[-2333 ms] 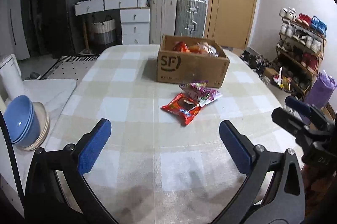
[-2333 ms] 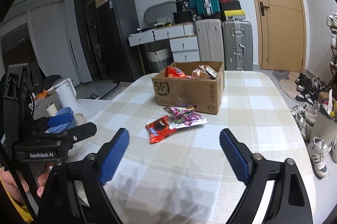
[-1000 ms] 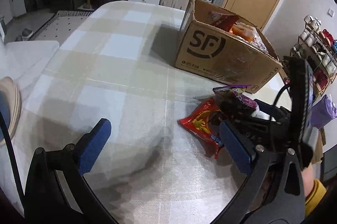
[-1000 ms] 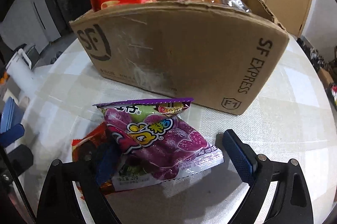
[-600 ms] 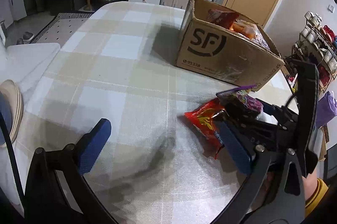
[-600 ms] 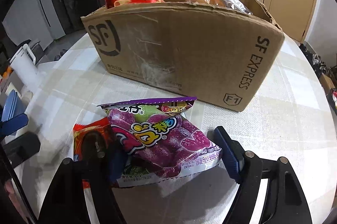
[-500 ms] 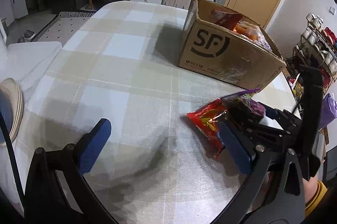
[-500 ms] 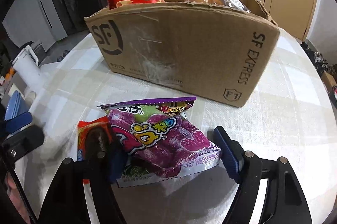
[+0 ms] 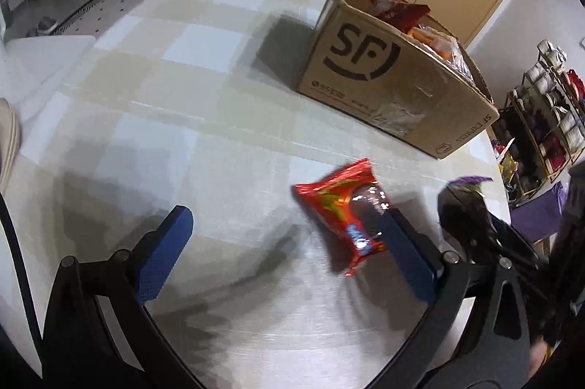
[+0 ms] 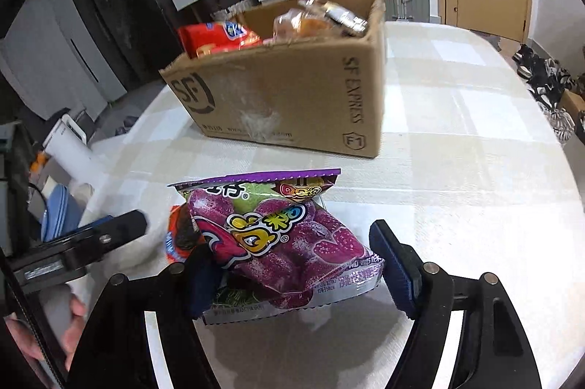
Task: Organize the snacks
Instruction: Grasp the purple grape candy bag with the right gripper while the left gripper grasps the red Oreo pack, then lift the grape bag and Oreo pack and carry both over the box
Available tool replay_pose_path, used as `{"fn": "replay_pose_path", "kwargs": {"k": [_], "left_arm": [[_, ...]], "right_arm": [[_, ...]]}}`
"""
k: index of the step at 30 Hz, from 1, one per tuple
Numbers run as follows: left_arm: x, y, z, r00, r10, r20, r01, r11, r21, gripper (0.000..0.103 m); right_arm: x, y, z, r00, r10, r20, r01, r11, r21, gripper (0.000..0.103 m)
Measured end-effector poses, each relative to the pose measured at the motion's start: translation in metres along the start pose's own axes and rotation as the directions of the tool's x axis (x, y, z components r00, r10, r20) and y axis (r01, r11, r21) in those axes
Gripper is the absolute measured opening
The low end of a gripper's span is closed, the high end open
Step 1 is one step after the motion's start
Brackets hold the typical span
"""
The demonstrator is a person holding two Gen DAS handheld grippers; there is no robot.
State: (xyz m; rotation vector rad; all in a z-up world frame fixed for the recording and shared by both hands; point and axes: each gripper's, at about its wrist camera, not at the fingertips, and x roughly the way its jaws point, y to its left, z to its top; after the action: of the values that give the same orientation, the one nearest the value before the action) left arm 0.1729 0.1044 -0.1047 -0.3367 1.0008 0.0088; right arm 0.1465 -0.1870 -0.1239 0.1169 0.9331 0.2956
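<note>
The right gripper has its jaws partly closed on a purple candy bag, pads pressing both sides, the bag lifted clear of the counter before the cardboard box. The left gripper hovers with jaws wide and holding nothing, a red snack packet lying just inside its right pad.
</note>
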Motion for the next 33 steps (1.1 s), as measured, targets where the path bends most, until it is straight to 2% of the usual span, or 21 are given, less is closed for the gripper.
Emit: {"fn": "replay_pose_path", "kwargs": {"k": [3, 7, 11, 17, 20, 21, 23, 27, 29, 30, 33], "left_arm": [[0.003, -0.014, 0.0, 1.0, 0.012, 0.017, -0.012, 1.0, 0.0, 0.103], [0.016, -0.029, 0.002, 1.0, -0.016, -0.008, 0.016, 0.999, -0.04, 0.103], [0.029, -0.042, 0.003, 1.0, 0.024, 0.0, -0.024, 0.998, -0.062, 0.102], [0.048, -0.056, -0.003, 0.995, 0.093, -0.04, -0.094, 0.995, -0.038, 0.102], [0.05, -0.061, -0.004, 0.992, 0.119, -0.035, -0.12, 0.993, -0.024, 0.1], [0.05, -0.061, -0.003, 0.993, 0.115, -0.041, -0.117, 0.993, -0.033, 0.097], [0.046, -0.06, -0.002, 0.994, 0.101, -0.033, -0.102, 0.994, -0.035, 0.082], [0.042, -0.059, -0.003, 0.993, 0.117, -0.034, -0.117, 0.993, 0.014, 0.069], [0.039, -0.058, -0.004, 0.994, 0.104, -0.045, -0.102, 0.994, 0.04, 0.049], [0.038, -0.056, -0.004, 0.994, 0.09, -0.054, -0.088, 0.995, 0.046, 0.045], [0.034, -0.047, -0.006, 0.997, 0.024, -0.075, -0.02, 0.999, 0.048, 0.043]], "right_arm": [[-0.017, -0.005, -0.008, 1.0, 0.002, 0.012, -0.002, 1.0, -0.01, 0.076], [-0.035, -0.008, -0.023, 1.0, 0.004, 0.026, -0.004, 1.0, -0.005, 0.076], [-0.047, -0.015, -0.029, 0.999, 0.017, 0.044, -0.019, 0.999, 0.028, 0.076], [-0.057, -0.025, -0.038, 0.999, 0.013, 0.053, -0.016, 0.998, 0.056, 0.076], [-0.058, -0.025, -0.038, 0.998, 0.023, 0.06, -0.027, 0.998, 0.06, 0.076], [-0.059, -0.024, -0.038, 0.998, 0.027, 0.061, -0.03, 0.998, 0.059, 0.076], [-0.059, -0.021, -0.039, 0.997, 0.03, 0.065, -0.034, 0.998, 0.05, 0.076], [-0.056, -0.017, -0.04, 0.998, 0.035, 0.056, -0.038, 0.998, 0.045, 0.076], [-0.054, -0.016, -0.04, 0.998, 0.034, 0.053, -0.037, 0.998, 0.041, 0.076], [-0.053, -0.015, -0.04, 0.998, 0.034, 0.052, -0.036, 0.999, 0.04, 0.076], [-0.052, -0.014, -0.04, 0.998, 0.036, 0.05, -0.038, 0.998, 0.042, 0.076]]}}
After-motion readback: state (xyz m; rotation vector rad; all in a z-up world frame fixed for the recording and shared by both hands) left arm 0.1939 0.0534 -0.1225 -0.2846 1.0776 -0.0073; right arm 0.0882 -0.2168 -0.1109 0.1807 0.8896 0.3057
